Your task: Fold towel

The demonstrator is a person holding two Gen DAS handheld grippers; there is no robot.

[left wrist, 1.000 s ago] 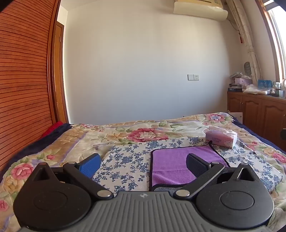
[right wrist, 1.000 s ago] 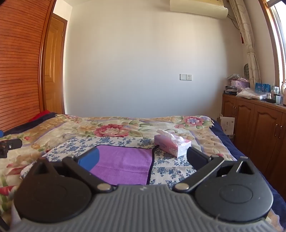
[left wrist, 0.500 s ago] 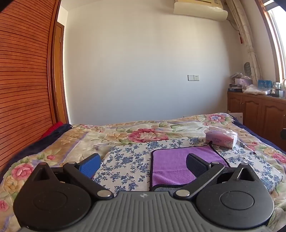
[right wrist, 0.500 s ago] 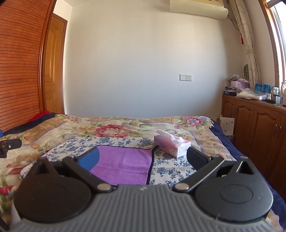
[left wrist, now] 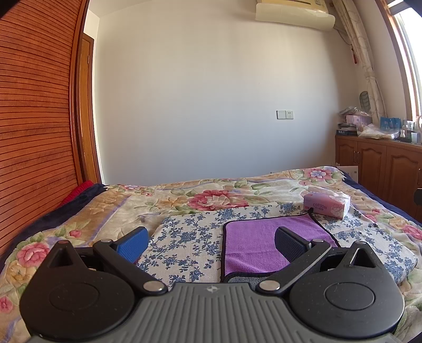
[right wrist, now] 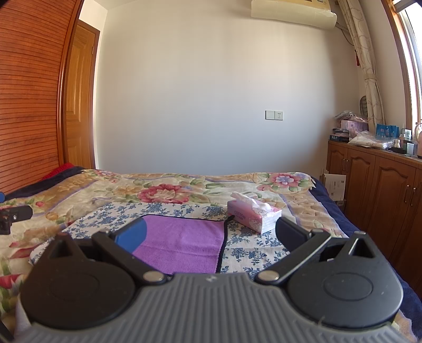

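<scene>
Fingers of the left gripper (left wrist: 211,244) stand wide apart with nothing between them, one blue pad over the blue-flowered cloth (left wrist: 190,237) and the dark pad over the purple towel's near part. Likewise the right gripper (right wrist: 211,233) is spread wide and holds nothing, its blue pad in front of the towel's left side, its dark pad beside the tissue box. Just beyond both lies the purple towel (right wrist: 182,242), flat and dark-edged, on the blue-flowered cloth, which is spread over the flowered blanket (left wrist: 224,192) covering the bed. At the towel's far right corner a small dark loop sticks out, next to the pink tissue box (right wrist: 253,215) marked COTTON, which stands just beside that corner. Farther off to the right runs a wooden cabinet (right wrist: 374,190) with clutter on top. Behind the bed rises a white wall with a switch plate (left wrist: 285,114), and an air conditioner (left wrist: 294,13) is mounted high up.
</scene>
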